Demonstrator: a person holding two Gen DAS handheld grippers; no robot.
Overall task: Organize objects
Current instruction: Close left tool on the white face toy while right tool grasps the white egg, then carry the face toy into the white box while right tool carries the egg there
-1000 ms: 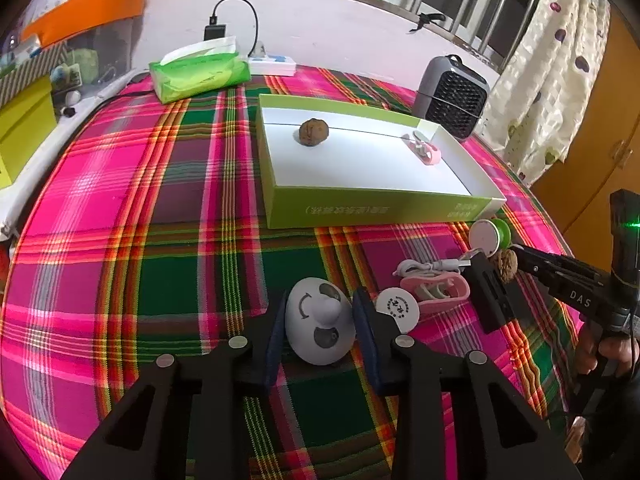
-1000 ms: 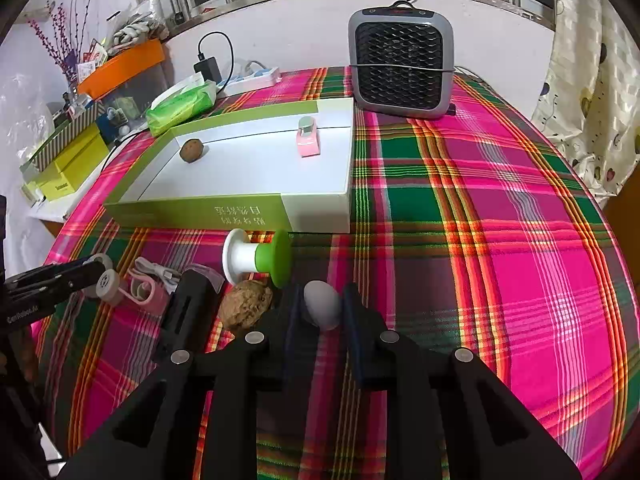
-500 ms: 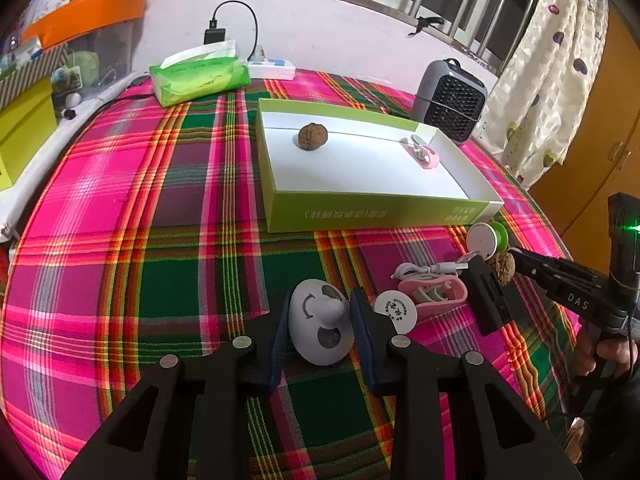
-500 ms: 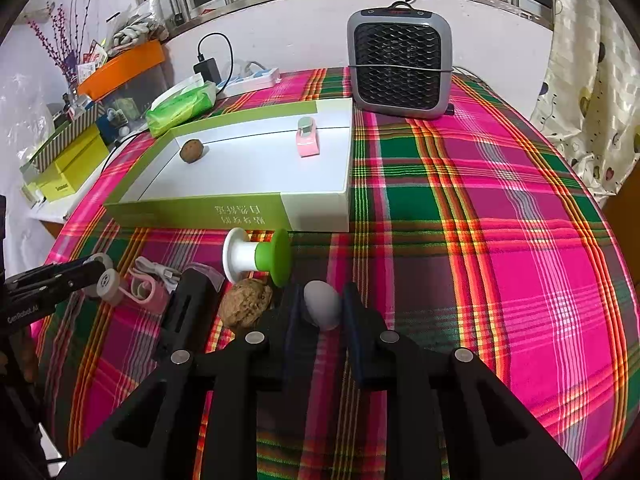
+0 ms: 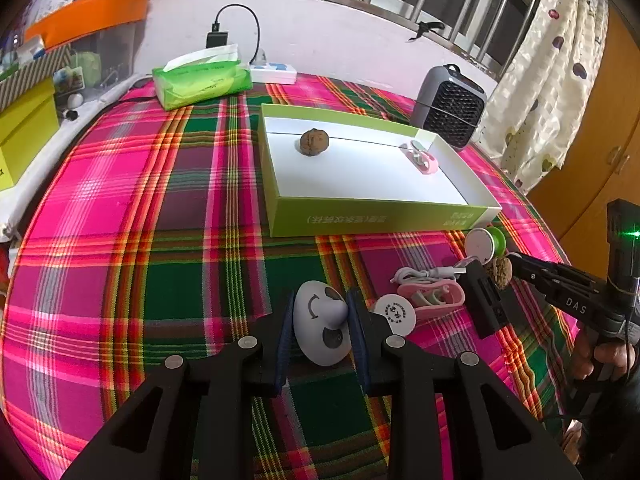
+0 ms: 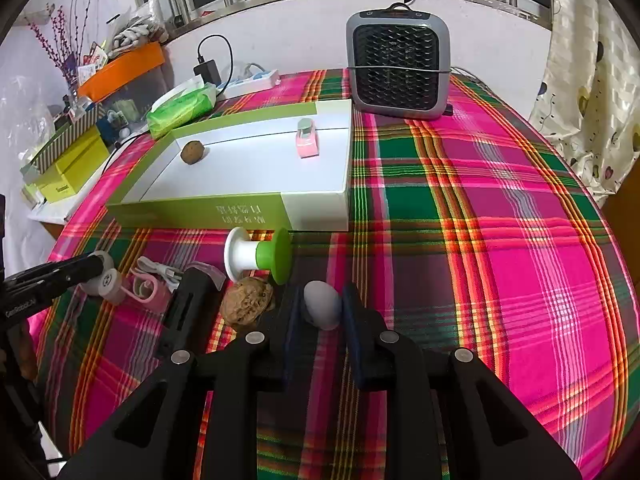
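Left wrist view: we list our left gripper [image 5: 320, 322], whose jaws have just been closing and now press their blue pads [image 5: 285, 344] on both sides of a white egg-shaped toy with a printed face [image 5: 320, 328] resting on the pink-and-green plaid tablecloth [image 5: 140, 240]. Just right of it lie a small white round disc [image 5: 394, 314] and a pink clip-like holder with a white cable [image 5: 430, 294]. Farther back sits a shallow green-sided box with a white floor [image 5: 360, 216], holding a brown wrinkled walnut [image 5: 314, 142] and a small pink item [image 5: 423, 157].

Right wrist view: we list our right gripper [image 6: 322, 308], jaws drawn close and clamped on a small pale grey egg [image 6: 322, 304] low over the cloth. Just left lies a second brown walnut [image 6: 247, 304], touching a white-and-green plastic spool [image 6: 258, 255] near the box front. A grey square fan heater [image 6: 398, 66] stands beyond the box
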